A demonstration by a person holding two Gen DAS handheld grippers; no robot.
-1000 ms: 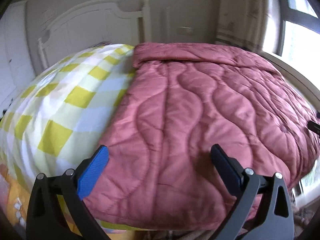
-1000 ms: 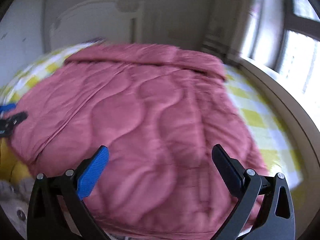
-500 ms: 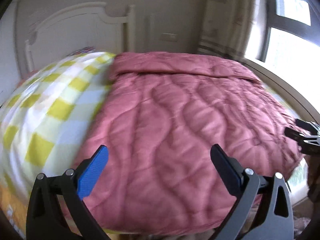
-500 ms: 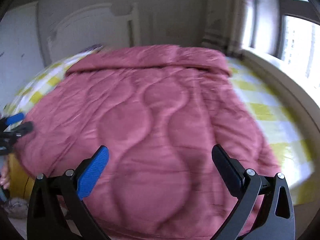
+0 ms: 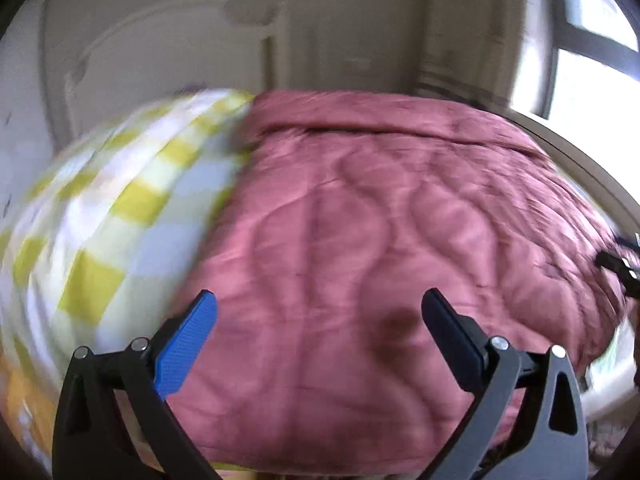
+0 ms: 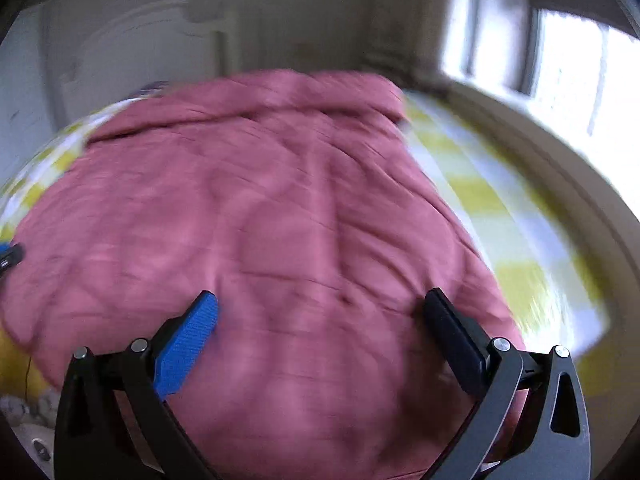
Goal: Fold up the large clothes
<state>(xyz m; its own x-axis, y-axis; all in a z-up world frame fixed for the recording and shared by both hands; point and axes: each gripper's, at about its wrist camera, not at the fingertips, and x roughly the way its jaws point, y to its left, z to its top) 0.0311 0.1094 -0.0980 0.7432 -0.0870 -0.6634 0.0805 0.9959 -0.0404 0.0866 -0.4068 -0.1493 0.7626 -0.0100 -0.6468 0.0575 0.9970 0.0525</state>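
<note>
Pink quilted comforter (image 5: pixel 380 240) lies spread on the bed's yellow-checked sheet (image 5: pixel 120 208) in the left wrist view, where the left gripper (image 5: pixel 320 312) is spread wide above its near edge, holding nothing. From the right wrist, the right gripper (image 6: pixel 320 312) gapes equally wide over the comforter, empty.

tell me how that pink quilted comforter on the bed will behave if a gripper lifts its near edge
The pink quilted comforter will probably be floppy: it drapes over the bed edge. Its puffy stitched padding suggests bulk, so one corner likely drags the rest. Its sheen hints it may slip on the yellow checked sheet.
</note>
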